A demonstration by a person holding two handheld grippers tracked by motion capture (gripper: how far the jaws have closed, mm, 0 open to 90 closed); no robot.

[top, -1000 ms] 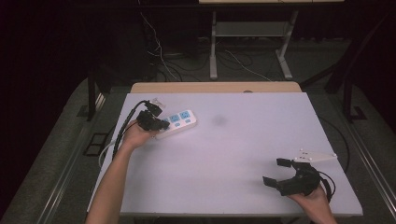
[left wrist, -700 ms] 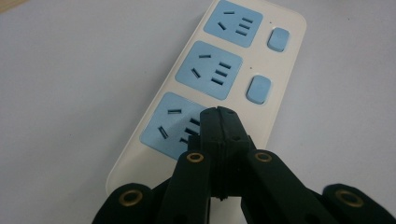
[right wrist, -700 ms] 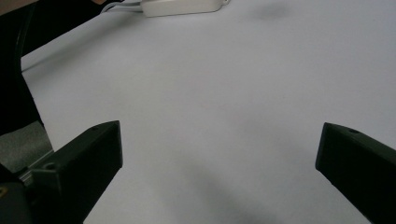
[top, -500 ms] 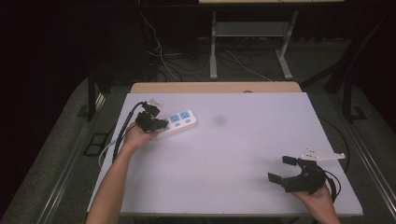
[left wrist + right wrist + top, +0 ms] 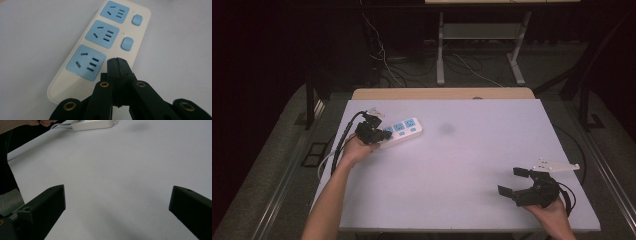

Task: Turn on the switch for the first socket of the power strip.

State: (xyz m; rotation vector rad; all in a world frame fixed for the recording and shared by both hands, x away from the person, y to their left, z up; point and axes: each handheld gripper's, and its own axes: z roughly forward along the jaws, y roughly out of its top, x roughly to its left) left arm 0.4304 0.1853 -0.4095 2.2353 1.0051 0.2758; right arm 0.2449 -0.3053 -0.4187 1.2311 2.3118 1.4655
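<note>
Power strip (image 5: 401,132) up at the far left of the white table (image 5: 452,175), cream body with 3 blue sockets and blue switches, lying at a slant. The left gripper (image 5: 379,134) sits right at its near end, jaws pressed together with nothing between them; in the left gripper view the closed tip (image 5: 117,62) hangs over the strip's edge just beside the nearest socket (image 5: 86,62), though contact with the plastic is hard to call. The left hand (image 5: 354,149) holds it from behind, and a dark cable (image 5: 343,141) loops off the table's left side.

Over at the near right corner, the right gripper (image 5: 514,181) is well apart from the strip, jaws spread wide and holding nothing, its grey plate (image 5: 556,165) on top. The right gripper view looks between the 2 black jaws across bare tabletop, with the strip (image 5: 92,125) far off at the top edge
</note>
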